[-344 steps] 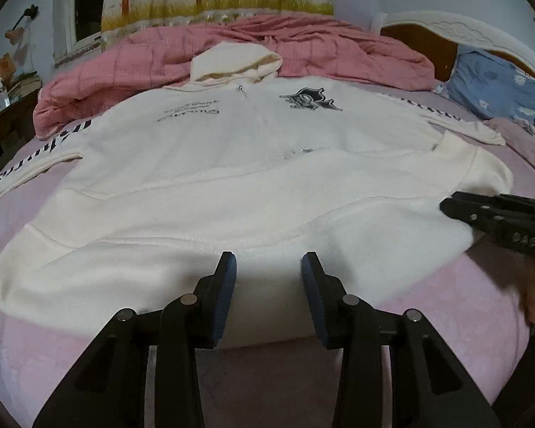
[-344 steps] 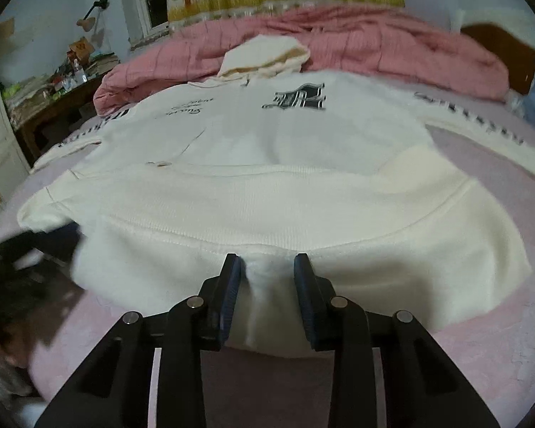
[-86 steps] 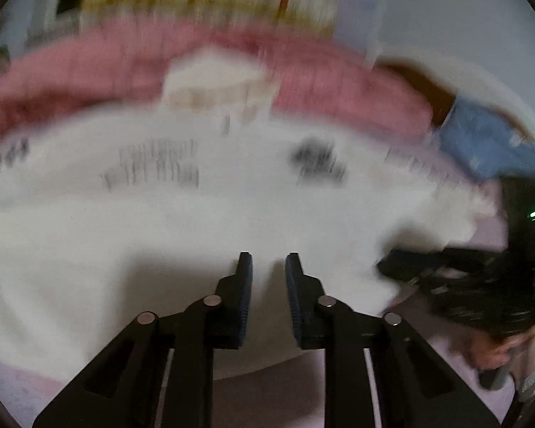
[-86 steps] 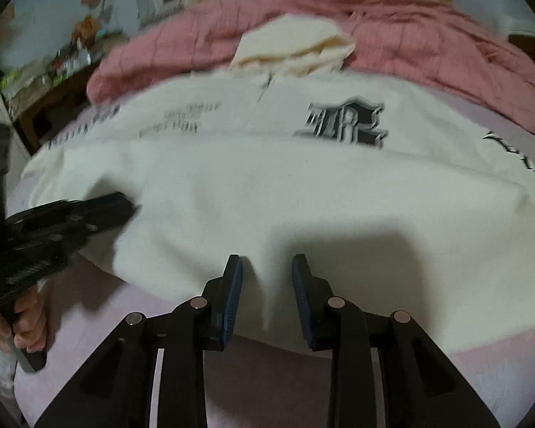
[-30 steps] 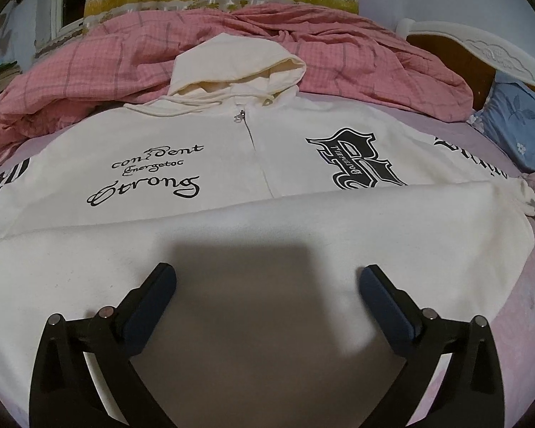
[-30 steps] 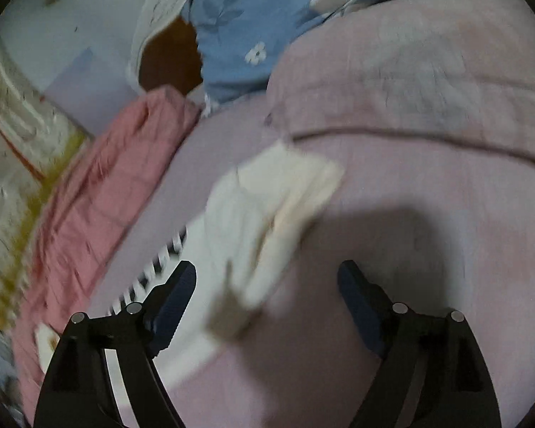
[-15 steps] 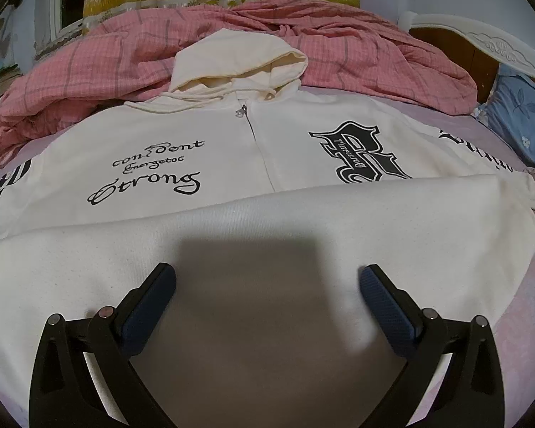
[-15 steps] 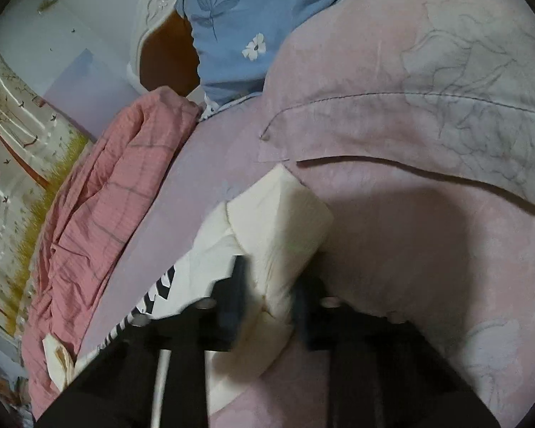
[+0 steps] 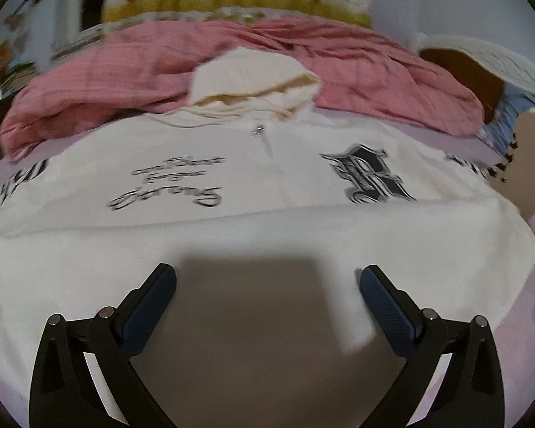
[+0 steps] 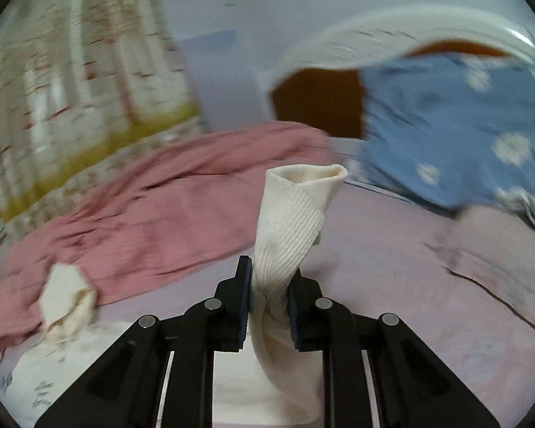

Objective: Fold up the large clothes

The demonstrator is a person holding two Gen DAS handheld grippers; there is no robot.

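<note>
- Hoodie [image 9: 267,192] flat on bed [image 10: 392,249], hem folded up
- right gripper [image 10: 267,306] pinching sleeve cuff [image 10: 296,214], lifted
- left gripper [image 9: 267,285] wide, empty
- risk: cuff slips, twisted grip

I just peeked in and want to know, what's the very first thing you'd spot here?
Probably the ribbed cream sleeve cuff sticking up between the pads of the right gripper, lifted above the bed. Next, the big cream hoodie spread across the pink sheet, with black lettering on its chest and its bottom part folded up. The left gripper hangs wide open over that fold.
</note>
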